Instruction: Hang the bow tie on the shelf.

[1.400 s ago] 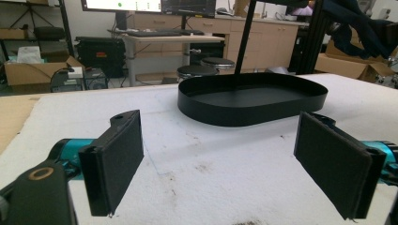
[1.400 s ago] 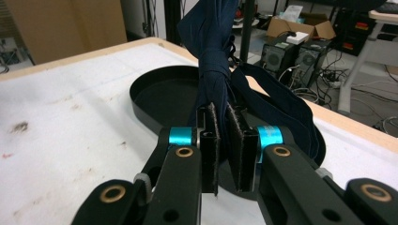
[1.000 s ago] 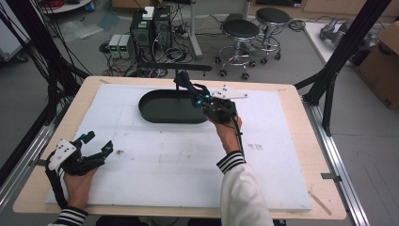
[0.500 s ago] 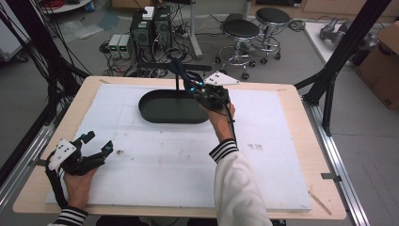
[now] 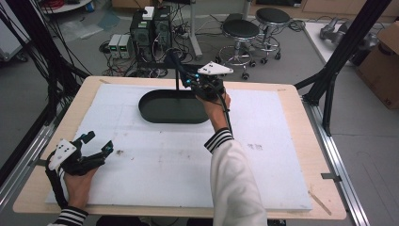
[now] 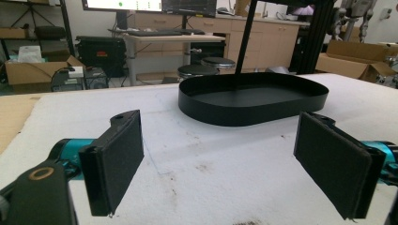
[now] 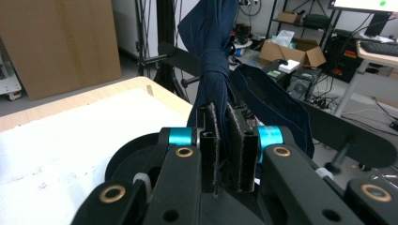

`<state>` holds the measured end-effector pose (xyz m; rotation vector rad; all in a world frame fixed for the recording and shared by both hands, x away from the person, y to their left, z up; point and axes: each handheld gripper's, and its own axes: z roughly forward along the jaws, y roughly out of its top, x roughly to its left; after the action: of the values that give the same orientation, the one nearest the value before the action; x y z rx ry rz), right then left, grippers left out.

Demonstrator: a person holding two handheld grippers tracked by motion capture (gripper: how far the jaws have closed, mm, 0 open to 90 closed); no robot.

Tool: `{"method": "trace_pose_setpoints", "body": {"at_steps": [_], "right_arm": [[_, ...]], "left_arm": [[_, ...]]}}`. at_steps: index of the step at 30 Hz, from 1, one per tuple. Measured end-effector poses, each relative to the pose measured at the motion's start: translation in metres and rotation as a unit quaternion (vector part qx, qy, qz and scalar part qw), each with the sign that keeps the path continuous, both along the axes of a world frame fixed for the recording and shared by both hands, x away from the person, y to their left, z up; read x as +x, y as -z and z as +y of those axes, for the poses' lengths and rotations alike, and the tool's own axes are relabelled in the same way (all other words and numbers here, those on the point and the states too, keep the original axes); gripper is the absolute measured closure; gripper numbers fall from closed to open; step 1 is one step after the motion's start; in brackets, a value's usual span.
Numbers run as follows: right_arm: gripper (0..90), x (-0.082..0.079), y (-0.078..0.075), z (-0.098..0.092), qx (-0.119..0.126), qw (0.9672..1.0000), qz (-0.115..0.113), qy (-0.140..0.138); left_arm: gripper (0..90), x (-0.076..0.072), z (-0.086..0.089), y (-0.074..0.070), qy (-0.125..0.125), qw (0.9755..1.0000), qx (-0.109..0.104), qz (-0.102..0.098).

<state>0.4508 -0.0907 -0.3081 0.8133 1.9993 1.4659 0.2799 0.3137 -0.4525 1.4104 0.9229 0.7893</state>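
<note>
Both right gripper (image 7: 224,140) jaws pinch navy cloth (image 7: 213,56).

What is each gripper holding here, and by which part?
The right gripper is shut on a dark blue cloth, pinching a bunched fold that rises above the jaws. The left gripper stands open on the table, holding nothing.
</note>
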Motion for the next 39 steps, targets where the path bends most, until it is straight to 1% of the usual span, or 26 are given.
{"method": "trace_pose_setpoints", "body": {"at_steps": [6,11,15,17,20,22,25,28,29,31,35,36,39], "right_arm": [[83.7,0.009,0.011,0.010,-0.015,0.9999,0.009,-0.001],[83.6,0.017,0.022,0.015,-0.027,0.9994,0.023,0.001],[83.4,0.022,0.028,0.016,-0.025,0.9991,0.035,0.004],[83.3,0.024,0.031,0.016,-0.029,0.9985,0.046,0.007],[83.3,0.027,0.035,0.016,-0.027,0.9978,0.059,0.012],[83.3,0.028,0.038,0.016,-0.027,0.9970,0.071,0.015],[83.2,0.031,0.044,0.019,-0.040,0.9952,0.087,0.022],[83.2,0.034,0.048,0.019,-0.037,0.9939,0.100,0.029],[83.2,0.035,0.049,0.019,-0.040,0.9937,0.100,0.030],[83.1,0.036,0.052,0.019,-0.043,0.9926,0.109,0.034],[82.4,0.038,0.056,0.017,-0.056,0.9901,0.122,0.041],[81.5,0.038,0.057,0.017,-0.056,0.9896,0.126,0.043],[77.3,0.038,0.057,0.016,-0.055,0.9897,0.126,0.041]], "left_arm": [[16.5,0.000,0.000,0.000,-0.001,1.0000,0.001,0.001],[16.5,0.000,0.000,0.000,-0.001,1.0000,0.001,0.001],[16.5,0.000,0.000,0.000,-0.001,1.0000,0.002,0.001],[16.5,0.000,0.000,0.000,-0.001,1.0000,0.002,0.002],[16.5,0.000,0.000,0.000,0.000,1.0000,0.003,0.001],[16.5,0.000,0.000,0.000,0.000,1.0000,0.004,0.001],[16.5,0.000,0.000,0.000,0.001,1.0000,0.005,0.001],[16.5,0.000,0.000,0.000,0.000,1.0000,0.005,0.001],[16.5,0.000,0.000,0.000,0.000,1.0000,0.005,0.001],[16.5,0.000,0.000,0.000,0.000,1.0000,0.005,0.001],[16.5,0.000,0.000,0.000,0.000,1.0000,0.005,0.001],[16.5,0.000,0.000,0.000,0.000,1.0000,0.005,0.001],[16.5,0.000,0.000,0.000,0.000,1.0000,0.005,0.001]]}}
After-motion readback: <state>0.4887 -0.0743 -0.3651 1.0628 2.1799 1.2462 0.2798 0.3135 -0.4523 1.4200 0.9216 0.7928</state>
